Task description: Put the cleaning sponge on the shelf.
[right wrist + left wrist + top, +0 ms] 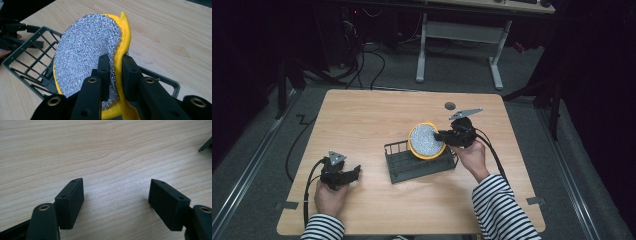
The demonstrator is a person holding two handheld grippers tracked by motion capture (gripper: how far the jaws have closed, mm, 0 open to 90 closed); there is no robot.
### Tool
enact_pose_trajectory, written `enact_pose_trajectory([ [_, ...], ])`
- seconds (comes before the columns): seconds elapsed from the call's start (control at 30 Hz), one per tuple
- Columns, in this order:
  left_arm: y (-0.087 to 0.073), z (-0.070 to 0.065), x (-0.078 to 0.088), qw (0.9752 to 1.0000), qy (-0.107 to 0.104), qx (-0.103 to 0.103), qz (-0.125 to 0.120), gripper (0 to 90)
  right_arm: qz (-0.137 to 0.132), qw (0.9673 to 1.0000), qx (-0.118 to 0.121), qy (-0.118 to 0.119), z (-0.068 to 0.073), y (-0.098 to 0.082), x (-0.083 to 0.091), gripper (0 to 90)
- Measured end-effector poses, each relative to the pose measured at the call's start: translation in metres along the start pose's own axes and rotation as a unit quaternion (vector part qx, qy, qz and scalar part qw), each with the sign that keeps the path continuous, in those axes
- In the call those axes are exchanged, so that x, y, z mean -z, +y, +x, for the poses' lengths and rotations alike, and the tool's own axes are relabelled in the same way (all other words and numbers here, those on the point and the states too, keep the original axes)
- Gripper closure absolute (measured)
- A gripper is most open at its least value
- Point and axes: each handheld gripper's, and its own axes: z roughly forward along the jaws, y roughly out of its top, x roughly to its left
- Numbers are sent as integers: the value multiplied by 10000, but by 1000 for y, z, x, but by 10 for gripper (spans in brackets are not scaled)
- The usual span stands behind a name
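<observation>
Right tool pinched the round yellow-rimmed silver mesh scouring pad edge-on over the dark grey wire rack; lowering it in seemed next. Left tool rested spread on the wooden worktop.

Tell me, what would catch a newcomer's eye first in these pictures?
First, the round scouring pad, glittering silver with a bright yellow rim, held on edge by the right gripper over the dark wire rack at the middle of the wooden table. Then the left gripper, fingers wide apart over bare wood near the table's front left.
</observation>
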Motion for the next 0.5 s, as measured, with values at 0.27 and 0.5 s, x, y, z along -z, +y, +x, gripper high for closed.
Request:
enact_pose_trajectory([
  [0.27,0,0,0,10000,0,-1,1,291,102,9999,54,10,2,-4,-3,784],
  [0.5,0,0,0,10000,1,0,1,291,195,9998,37,14,0,-13,-4,784],
])
